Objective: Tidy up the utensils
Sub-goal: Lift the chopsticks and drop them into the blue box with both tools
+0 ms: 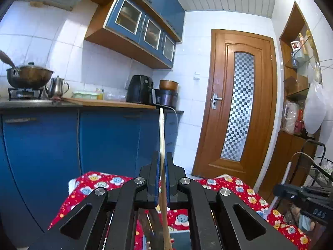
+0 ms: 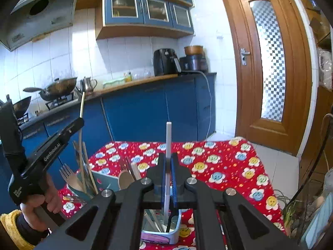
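Chopstick clamped upright in left gripper; right gripper pinches white stick.

A wooden chopstick and a white chopstick stand upright above the utensil holder.

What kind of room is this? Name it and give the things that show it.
A home kitchen, most likely: a wok sits on a gas stove, an air fryer stands on the countertop, and blue wall cabinets hang above.

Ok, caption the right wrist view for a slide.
Right claw grips a white chopstick above a holder on the floral tablecloth.
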Demonstrator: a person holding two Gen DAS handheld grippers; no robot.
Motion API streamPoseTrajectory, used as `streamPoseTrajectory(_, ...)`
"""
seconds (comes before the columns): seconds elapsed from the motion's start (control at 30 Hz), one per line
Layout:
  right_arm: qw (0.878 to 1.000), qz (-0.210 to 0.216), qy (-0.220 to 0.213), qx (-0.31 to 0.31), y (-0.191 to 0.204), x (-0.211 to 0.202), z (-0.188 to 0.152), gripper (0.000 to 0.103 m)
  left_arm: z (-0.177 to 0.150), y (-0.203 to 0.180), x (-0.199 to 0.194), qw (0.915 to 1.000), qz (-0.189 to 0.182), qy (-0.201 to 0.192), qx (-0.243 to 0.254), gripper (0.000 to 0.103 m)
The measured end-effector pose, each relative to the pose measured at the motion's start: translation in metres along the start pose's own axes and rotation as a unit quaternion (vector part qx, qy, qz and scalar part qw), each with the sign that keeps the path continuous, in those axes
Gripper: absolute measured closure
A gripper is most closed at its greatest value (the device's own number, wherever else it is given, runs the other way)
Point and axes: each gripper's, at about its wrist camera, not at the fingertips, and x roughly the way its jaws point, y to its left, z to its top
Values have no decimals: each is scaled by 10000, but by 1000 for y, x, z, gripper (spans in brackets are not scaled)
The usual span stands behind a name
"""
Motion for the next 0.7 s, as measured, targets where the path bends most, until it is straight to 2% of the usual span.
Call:
streamPoseTrajectory(0.27, 9996, 169, 213, 54, 0, 13, -9, 96, -7, 3, -3, 9998, -135, 103, -58, 99)
streamPoseTrajectory(0.4, 9993, 292, 169, 164, 1, 9, -8, 93, -4, 1, -9, 9997, -176, 149, 0, 94)
streamPoseTrajectory(0.47, 9992, 341, 120, 197, 2, 5, -7, 88, -1, 2, -13, 9996, -184, 181, -65, 92)
streamPoseTrajectory(0.7, 9986, 430, -80, 282, 8, -17, -2, 84, 4, 3, -35, 9993, -183, 325, -100, 92)
